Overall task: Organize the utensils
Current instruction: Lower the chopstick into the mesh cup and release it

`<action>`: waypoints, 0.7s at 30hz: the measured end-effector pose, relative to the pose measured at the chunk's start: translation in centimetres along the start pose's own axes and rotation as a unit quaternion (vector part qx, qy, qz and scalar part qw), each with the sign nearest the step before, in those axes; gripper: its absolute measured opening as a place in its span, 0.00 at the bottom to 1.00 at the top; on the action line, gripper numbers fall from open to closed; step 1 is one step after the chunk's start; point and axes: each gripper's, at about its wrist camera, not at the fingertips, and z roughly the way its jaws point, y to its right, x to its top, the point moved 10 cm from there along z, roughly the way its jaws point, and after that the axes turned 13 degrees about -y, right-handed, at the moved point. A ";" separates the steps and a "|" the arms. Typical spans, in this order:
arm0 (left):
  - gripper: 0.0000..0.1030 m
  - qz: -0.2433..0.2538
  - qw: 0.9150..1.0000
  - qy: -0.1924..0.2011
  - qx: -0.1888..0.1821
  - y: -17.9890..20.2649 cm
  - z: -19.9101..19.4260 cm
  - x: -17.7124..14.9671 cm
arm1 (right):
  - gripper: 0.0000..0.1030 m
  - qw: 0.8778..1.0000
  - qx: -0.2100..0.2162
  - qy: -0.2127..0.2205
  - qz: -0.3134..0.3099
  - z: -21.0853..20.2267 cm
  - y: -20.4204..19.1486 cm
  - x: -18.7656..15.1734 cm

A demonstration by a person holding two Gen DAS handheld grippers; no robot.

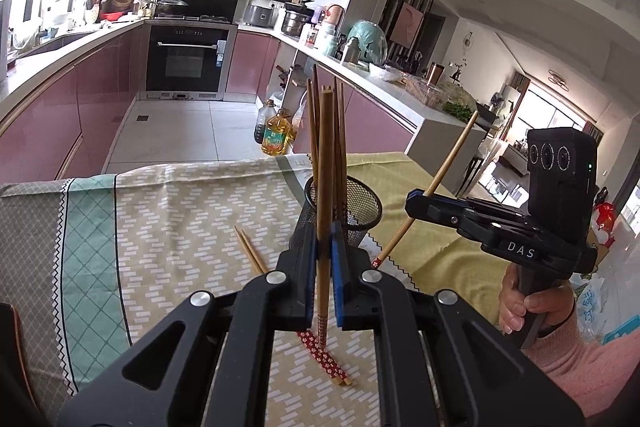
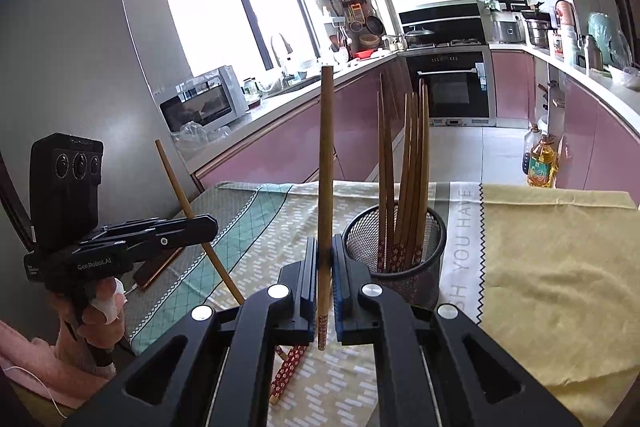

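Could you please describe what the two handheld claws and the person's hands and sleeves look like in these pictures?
Both claws are black plastic with blue finger pads and round silver bolts. The right claw reads "DAS" in white and carries a black box with three round lenses and a green light. The left claw reads "GenRobot.AI". The right hand has a pink sleeve; the left hand has a white finger wrap, a thin white cable and a pink sleeve.

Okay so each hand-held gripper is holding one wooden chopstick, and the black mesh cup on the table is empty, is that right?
Not quite: the black mesh cup is not empty. The right wrist view shows several wooden chopsticks standing in it. The rest holds: the left hand-held gripper and the right hand-held gripper each clamp one wooden chopstick.
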 end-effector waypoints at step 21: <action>0.07 0.023 1.000 0.020 -0.008 1.5 0.8 3.8 | 0.06 0.999 -0.019 0.039 -0.012 -3.1 0.6 2.5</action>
